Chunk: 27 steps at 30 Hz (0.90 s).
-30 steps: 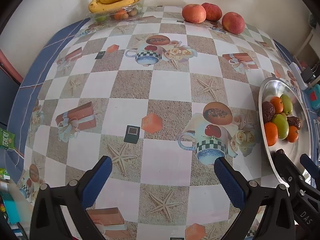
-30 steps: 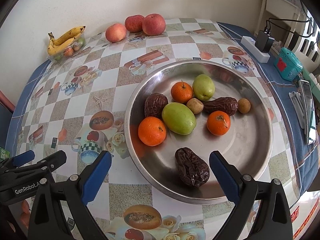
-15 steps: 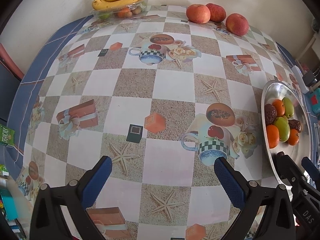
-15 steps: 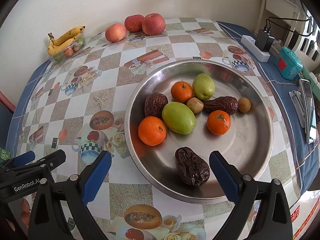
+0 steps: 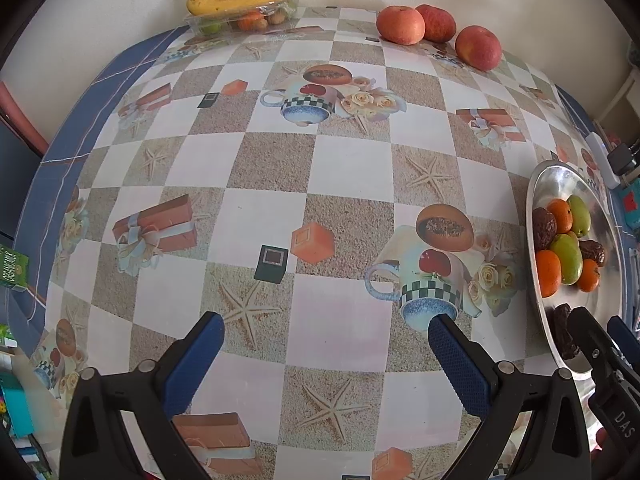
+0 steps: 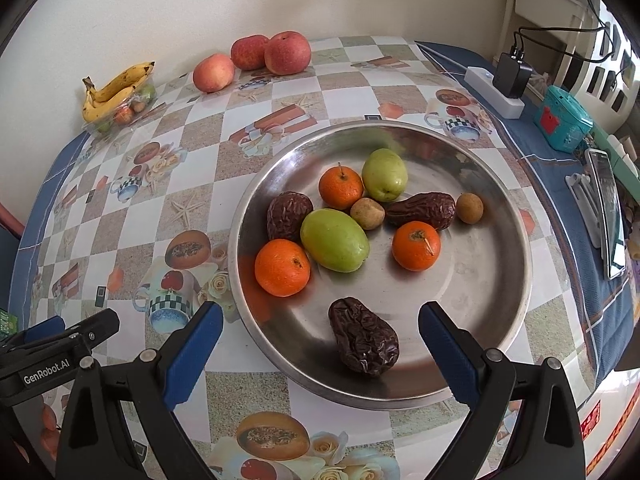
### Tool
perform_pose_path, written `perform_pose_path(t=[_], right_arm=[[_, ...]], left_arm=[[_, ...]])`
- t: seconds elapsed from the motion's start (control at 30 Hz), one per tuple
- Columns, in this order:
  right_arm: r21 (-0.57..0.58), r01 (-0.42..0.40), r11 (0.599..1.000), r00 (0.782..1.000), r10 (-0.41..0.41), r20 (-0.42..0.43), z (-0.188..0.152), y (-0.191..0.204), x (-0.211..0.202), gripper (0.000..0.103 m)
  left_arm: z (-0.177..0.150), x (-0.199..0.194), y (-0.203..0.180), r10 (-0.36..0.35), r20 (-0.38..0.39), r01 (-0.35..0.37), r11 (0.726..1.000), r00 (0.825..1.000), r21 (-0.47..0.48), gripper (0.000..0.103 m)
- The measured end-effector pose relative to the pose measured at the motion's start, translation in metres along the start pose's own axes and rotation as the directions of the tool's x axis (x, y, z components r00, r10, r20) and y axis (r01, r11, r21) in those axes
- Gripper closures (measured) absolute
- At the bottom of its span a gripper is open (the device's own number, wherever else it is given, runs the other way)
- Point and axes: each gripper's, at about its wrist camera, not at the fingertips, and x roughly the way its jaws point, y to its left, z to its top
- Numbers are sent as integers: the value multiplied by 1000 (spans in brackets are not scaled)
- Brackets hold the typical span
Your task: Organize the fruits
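In the right wrist view, the left hand-held gripper [image 6: 60, 332] enters at the lower left edge, empty as far as I can tell, while the right hand-held gripper [image 6: 320, 320] hangs wide open, holding nothing, over the near rim of the steel tray [image 6: 516, 280] on the bench [image 6: 192, 152]. Left to right in the tray: the orange [image 6: 282, 267] is firm and round and could roll, so pinch across its middle; the wrinkled date [image 6: 363, 341], lower centre between the fingertips, looks light, soft and perhaps sticky, best squeezed gently across its narrow width.
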Motion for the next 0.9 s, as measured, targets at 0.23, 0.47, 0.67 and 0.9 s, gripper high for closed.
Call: perform_pose_path(t=[0.23, 0.47, 0.67, 0.9], right_arm=[[-3, 1, 1000, 1000, -1, -3, 0, 1, 0, 5], [-1, 2, 1000, 1000, -2, -4, 0, 1, 1, 5], [-4, 2, 1000, 1000, -2, -6, 0, 1, 2, 5], [-11, 3, 1000, 1000, -3, -12, 0, 2, 3, 5]], left_arm=[[0, 2, -2, -11, -8, 11, 1000, 1000, 11, 0], [0, 3, -1, -7, -13, 7, 1000, 1000, 7, 0], [0, 3, -1, -6, -10, 6, 1000, 1000, 5, 0], [0, -4, 0, 8, 27, -9, 1000, 1000, 9, 0]])
